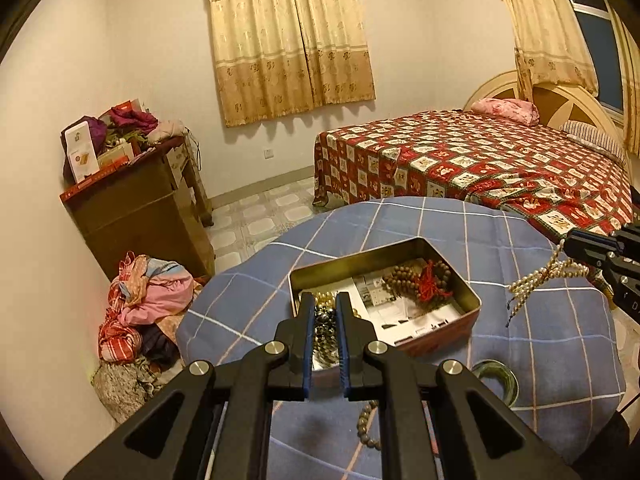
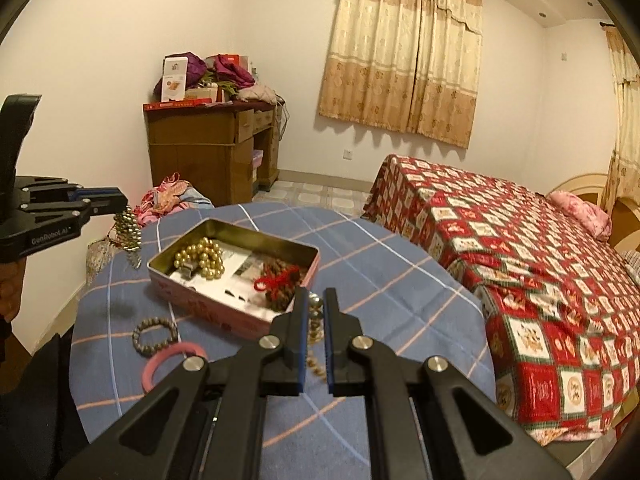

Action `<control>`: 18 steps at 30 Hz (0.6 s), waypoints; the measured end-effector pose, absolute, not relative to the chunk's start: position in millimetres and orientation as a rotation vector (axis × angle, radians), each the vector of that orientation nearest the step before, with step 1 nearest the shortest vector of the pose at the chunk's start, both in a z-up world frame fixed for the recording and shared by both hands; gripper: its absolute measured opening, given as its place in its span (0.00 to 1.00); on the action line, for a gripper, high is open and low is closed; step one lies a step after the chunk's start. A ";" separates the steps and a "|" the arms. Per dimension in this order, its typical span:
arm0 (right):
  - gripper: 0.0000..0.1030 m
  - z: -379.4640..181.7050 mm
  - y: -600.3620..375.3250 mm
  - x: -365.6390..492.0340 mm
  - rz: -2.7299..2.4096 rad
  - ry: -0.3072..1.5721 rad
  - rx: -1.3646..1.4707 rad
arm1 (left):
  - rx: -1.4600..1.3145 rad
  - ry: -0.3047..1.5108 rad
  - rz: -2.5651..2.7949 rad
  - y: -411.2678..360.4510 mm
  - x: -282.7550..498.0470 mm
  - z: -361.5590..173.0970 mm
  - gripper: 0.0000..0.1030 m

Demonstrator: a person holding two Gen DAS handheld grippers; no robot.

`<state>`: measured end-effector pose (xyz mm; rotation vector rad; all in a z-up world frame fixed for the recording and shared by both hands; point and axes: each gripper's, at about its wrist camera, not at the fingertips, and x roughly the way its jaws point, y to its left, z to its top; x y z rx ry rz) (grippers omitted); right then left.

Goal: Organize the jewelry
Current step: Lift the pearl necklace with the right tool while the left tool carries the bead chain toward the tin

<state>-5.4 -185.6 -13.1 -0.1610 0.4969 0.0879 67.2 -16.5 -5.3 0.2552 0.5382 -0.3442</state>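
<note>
An open metal tin (image 1: 460, 276) (image 2: 168, 282) sits on the blue checked tablecloth (image 1: 520, 240). It holds brown beads with a red tassel (image 1: 430, 280) (image 2: 280, 278) and gold pearls (image 2: 202, 258). My left gripper (image 1: 323, 300) (image 2: 120, 204) is shut on a dark metallic bead strand (image 1: 325, 326) (image 2: 130, 232), held above the tin's left end. My right gripper (image 2: 316, 296) (image 1: 568, 246) is shut on a pearl necklace (image 1: 536, 282) (image 2: 316, 320), hanging right of the tin.
A brown bead bracelet (image 2: 154, 336) (image 1: 368, 428) and a pink bangle (image 2: 168, 364) lie on the cloth near the front. A green bangle (image 1: 496, 376) lies right of the tin. A bed (image 2: 540, 260), a wooden desk (image 2: 212, 148) and a clothes pile (image 1: 148, 300) surround the table.
</note>
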 end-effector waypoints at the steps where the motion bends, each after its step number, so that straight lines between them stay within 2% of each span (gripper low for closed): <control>1: 0.08 -11.0 -183.9 -2.5 0.090 0.493 -0.165 | 0.258 0.537 -0.344 -17.4 68.8 -4.7 0.09; 18: 0.08 8.2 -161.0 39.3 0.106 0.462 -0.201 | 0.281 0.534 -0.310 -26.4 107.1 -3.5 0.09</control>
